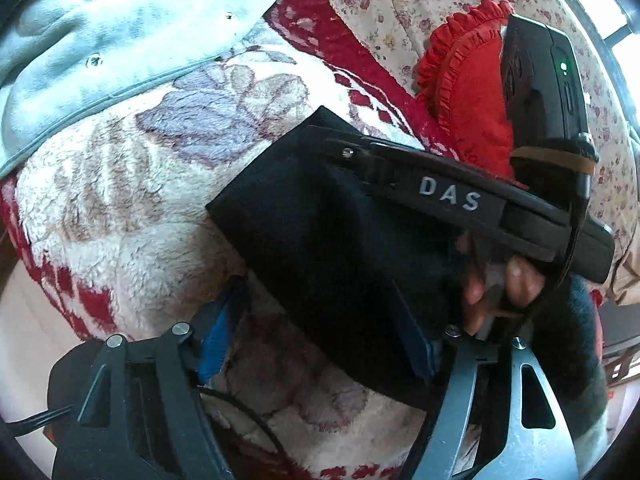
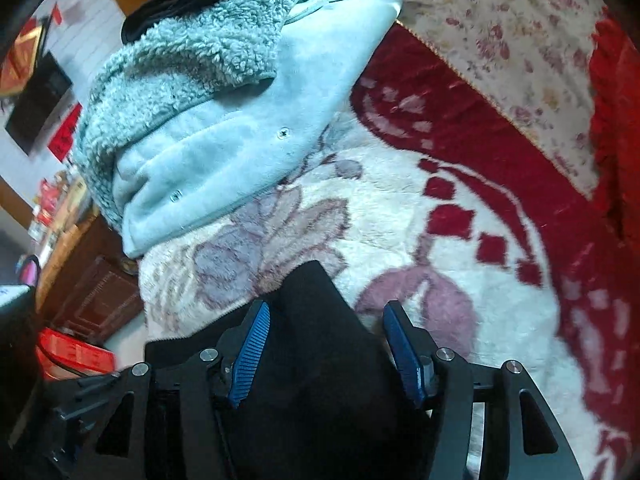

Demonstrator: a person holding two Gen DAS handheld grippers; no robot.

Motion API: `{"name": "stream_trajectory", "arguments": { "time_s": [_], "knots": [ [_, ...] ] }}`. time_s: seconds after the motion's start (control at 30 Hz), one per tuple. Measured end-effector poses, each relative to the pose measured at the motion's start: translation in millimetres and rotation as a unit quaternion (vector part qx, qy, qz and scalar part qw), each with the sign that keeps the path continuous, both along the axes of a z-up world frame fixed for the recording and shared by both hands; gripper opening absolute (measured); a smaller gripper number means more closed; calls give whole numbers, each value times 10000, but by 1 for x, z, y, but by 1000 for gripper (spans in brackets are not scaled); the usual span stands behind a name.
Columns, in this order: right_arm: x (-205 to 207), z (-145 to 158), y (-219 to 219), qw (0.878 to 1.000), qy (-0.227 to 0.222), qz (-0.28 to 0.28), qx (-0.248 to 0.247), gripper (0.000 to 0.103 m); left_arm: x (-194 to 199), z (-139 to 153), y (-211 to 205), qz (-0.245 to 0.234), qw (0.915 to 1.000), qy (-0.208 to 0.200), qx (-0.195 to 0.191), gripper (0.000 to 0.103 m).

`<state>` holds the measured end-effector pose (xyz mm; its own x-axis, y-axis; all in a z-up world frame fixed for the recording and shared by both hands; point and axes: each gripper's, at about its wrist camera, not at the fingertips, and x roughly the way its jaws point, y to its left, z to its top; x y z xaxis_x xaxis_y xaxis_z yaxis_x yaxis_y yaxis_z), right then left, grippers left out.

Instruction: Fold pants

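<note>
The black pants (image 1: 320, 232) lie as a folded dark bundle on the fleece blanket. My left gripper (image 1: 320, 340) is open, its blue pads (image 1: 218, 340) standing on either side of the near part of the bundle. The right gripper's black body, marked DAS (image 1: 450, 194), lies across the pants in the left wrist view, held by a hand. In the right wrist view the pants (image 2: 316, 340) lie between the blue pads (image 2: 252, 352) of my right gripper (image 2: 326, 350), which stand wide apart. The fabric fills the gap without being pinched.
A white and red floral fleece blanket (image 2: 420, 220) covers the surface. A light blue sherpa-lined jacket (image 2: 224, 120) is heaped at the far left. A red frilled cushion (image 1: 468, 92) and a floral sheet (image 2: 500, 40) lie at the far right. Furniture and floor show past the left edge.
</note>
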<state>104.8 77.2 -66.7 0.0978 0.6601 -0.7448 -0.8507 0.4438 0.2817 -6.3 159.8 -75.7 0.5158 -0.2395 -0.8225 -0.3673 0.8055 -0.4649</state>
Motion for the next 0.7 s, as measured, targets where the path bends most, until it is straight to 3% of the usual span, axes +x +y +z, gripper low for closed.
{"name": "stream_trajectory", "arguments": {
  "time_s": [0.03,0.07,0.1,0.13,0.2,0.33,0.53,0.7],
  "knots": [
    [-1,-1,-1,9999,8,-50,99,44,1,1,0,-22,10000,-40,-7,72],
    [-3,-1,-3,9998,-34,-91,149,40,2,1,0,-53,9999,-103,-37,64],
    [-4,0,-4,9997,-51,-113,189,31,1,3,0,-79,9998,-154,-62,43],
    [-6,4,-8,9995,-23,-149,282,22,1,6,0,-95,9998,-156,5,37],
    [-11,15,-20,9985,-14,-169,530,17,-2,15,-1,-181,9993,-324,-16,25],
    [-26,57,-57,9916,-229,-337,1225,16,-16,55,-22,-491,9940,-905,359,23],
    [-64,117,-165,9709,-742,-860,2110,15,-40,114,-91,-1468,9715,-1674,817,22],
    [-91,109,-266,9551,-757,-1657,2335,15,-45,109,-173,-2491,9485,-1701,972,22]
  ]
}}
